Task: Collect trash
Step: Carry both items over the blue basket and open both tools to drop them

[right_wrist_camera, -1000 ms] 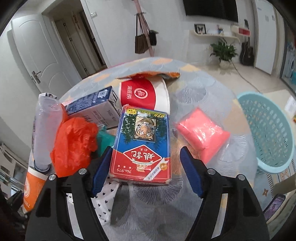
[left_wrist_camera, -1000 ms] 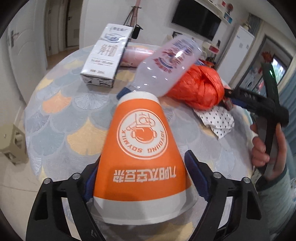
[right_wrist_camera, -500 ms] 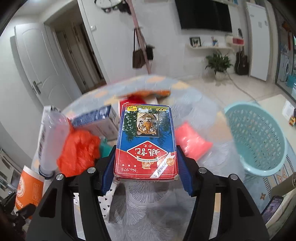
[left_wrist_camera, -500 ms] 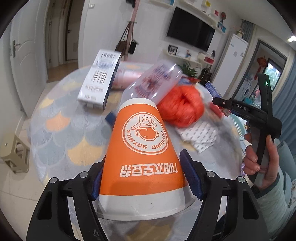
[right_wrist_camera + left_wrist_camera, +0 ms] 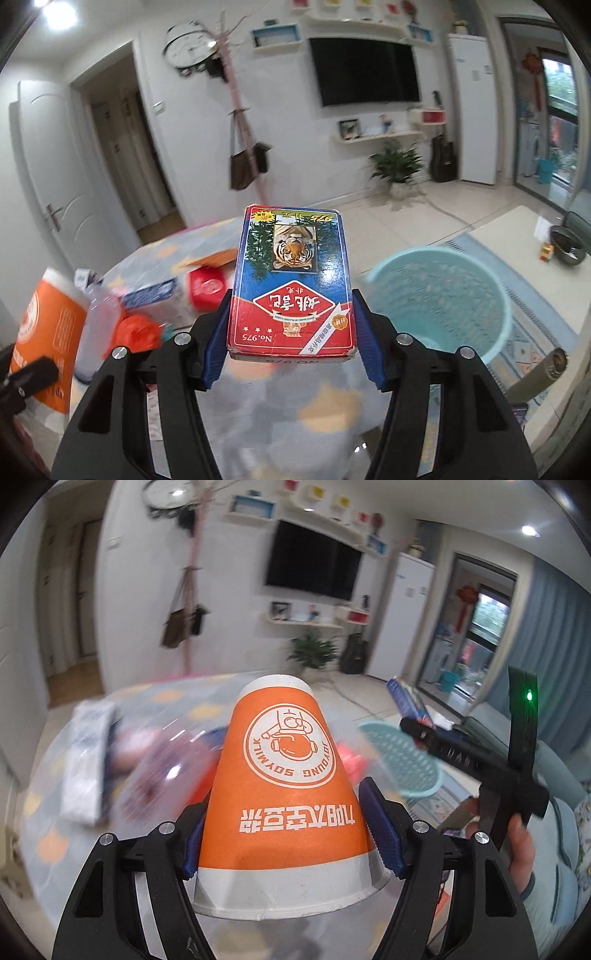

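My left gripper is shut on an orange paper cup, held upside down and lifted off the round table. The blue pads press both sides of the cup. My right gripper is shut on a red and blue playing-card box with a tiger picture, raised above the table. That same box and the right gripper's black body show at the right of the left wrist view, in a person's hand. The orange cup shows at the left edge of the right wrist view.
A teal plastic basket stands on the floor to the right of the table. On the table lie a clear plastic bottle, a crumpled orange bag, a blue and white carton, a red pack and a white box.
Both grippers closed on their objects and rose off the table, the cup and the card box with them. The views tipped up toward the room and swung toward the basket.
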Demonstrator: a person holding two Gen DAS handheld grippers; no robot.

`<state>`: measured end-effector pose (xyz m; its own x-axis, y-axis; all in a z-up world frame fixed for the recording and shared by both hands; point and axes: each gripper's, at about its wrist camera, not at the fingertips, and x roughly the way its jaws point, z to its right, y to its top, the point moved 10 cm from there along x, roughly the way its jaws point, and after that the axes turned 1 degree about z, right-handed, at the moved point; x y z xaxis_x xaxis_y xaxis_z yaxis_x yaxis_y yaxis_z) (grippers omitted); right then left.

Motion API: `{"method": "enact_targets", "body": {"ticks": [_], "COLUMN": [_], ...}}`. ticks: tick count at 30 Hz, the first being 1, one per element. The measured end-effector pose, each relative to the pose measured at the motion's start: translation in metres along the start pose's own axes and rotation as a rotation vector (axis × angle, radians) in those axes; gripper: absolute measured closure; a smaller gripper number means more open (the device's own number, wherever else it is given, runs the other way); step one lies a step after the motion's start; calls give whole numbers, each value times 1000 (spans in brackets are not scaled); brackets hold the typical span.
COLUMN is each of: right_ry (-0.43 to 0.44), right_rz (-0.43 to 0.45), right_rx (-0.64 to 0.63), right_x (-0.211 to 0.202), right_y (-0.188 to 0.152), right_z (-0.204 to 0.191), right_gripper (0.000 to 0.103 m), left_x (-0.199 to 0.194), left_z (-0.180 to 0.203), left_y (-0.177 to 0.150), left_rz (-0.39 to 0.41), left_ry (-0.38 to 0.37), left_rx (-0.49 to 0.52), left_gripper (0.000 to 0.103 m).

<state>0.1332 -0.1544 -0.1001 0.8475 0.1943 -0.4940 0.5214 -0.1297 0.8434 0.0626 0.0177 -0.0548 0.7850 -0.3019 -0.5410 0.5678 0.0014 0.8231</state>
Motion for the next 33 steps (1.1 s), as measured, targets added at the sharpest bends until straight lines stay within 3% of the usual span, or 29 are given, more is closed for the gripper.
{"method": "enact_targets", "body": {"ticks": [6,16,26,33], "right_ry": [-99,-239,-331,-328], "right_rz": [21,-75,-228,-289], "right_rx": [74,237,324,370], "right_x": [-4,38,79,93], "right_y": [8,-18,-55,-73], "right_z": [67,169,226,237], "right_gripper": [47,46,45,44], "left_x": [51,167,259,270], "left_z": [66,142,166,163], "left_y": [31,52,30,24], "left_rz": [1,-100,-262,-299], "left_ry": [-88,-215,-232,-235], "left_rx": [92,129,106,98], "left_gripper": [33,33,32,28]}}
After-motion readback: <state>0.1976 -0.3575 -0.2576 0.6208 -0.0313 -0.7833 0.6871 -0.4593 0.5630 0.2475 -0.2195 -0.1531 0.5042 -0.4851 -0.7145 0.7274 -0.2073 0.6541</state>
